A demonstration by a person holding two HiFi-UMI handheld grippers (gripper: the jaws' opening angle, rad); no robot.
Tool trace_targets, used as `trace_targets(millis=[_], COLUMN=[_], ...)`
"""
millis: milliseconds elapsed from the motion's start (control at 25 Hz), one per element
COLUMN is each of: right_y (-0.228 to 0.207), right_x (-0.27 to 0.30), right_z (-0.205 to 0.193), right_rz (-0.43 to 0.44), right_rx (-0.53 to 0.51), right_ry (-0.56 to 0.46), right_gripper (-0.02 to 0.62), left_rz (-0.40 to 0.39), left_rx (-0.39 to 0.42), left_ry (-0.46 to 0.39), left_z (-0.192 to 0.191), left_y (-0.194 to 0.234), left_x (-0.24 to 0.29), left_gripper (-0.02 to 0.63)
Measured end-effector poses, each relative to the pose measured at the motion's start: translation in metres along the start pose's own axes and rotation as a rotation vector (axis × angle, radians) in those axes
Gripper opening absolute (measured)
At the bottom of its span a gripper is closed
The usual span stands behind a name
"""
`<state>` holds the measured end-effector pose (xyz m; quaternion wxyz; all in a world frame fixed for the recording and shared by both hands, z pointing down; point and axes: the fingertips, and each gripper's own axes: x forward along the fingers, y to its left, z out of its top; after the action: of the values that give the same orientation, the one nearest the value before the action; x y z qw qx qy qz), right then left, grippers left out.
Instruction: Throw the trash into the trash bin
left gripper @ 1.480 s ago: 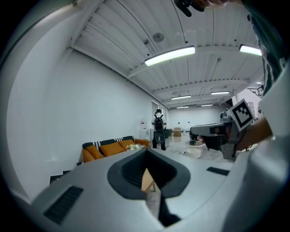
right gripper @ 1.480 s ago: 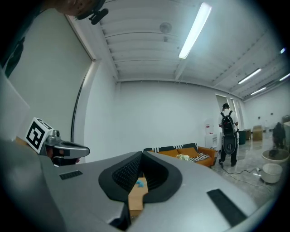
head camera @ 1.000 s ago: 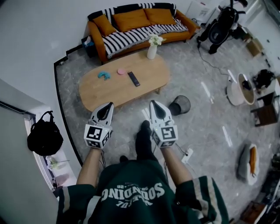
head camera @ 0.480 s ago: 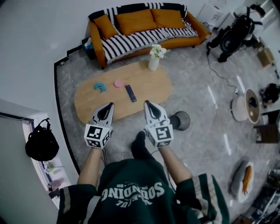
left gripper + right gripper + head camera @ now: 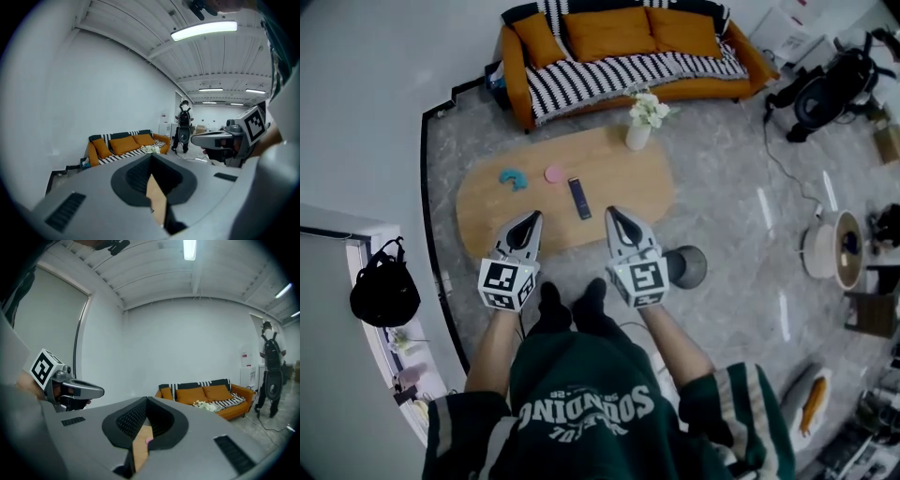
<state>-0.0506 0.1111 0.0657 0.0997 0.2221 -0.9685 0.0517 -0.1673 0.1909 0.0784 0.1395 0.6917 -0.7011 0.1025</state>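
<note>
L gripper [image 5: 529, 219], R gripper [image 5: 613, 215]: jaws pressed together on both, nothing pinched; held side by side at frame ctr. Blue curved scrap [image 5: 513, 178] and pink round disc [image 5: 553, 173] seen on oval wooden table [image 5: 628, 178], above grippers. Dark round trash bin [image 5: 686, 266] on floor, right of ctr.

The oval wooden desk [image 5: 619, 173] carries a blue curved piece [image 5: 513, 178], a pink disc [image 5: 553, 173], a black remote [image 5: 578, 198] and, at its far right, a white vase of flowers [image 5: 638, 134].

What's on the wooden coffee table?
A flower vase, a remote, a pink disc and a blue piece. The left gripper and right gripper hide part of its near edge.
</note>
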Motion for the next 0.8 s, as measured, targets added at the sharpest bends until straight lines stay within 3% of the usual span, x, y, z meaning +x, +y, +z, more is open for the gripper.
trace_targets(millis=[440,800], right_y=[-0.018,-0.020], right_x=[0.015,0.051], right_z=[-0.014,-0.055], right_rz=[-0.010,-0.012], right_rx=[0.017,0.043], right_ry=[0.045,0.135], right_gripper=[0.000,0.002], left_rz=[-0.030,-0.067], left_rx=[-0.013,-0.020], left_ry=[0.041,0.072], left_z=[-0.014,-0.044], left_y=[0.010,0.028], left_x=[0.031,0.061], left_gripper=[-0.002,-0.002])
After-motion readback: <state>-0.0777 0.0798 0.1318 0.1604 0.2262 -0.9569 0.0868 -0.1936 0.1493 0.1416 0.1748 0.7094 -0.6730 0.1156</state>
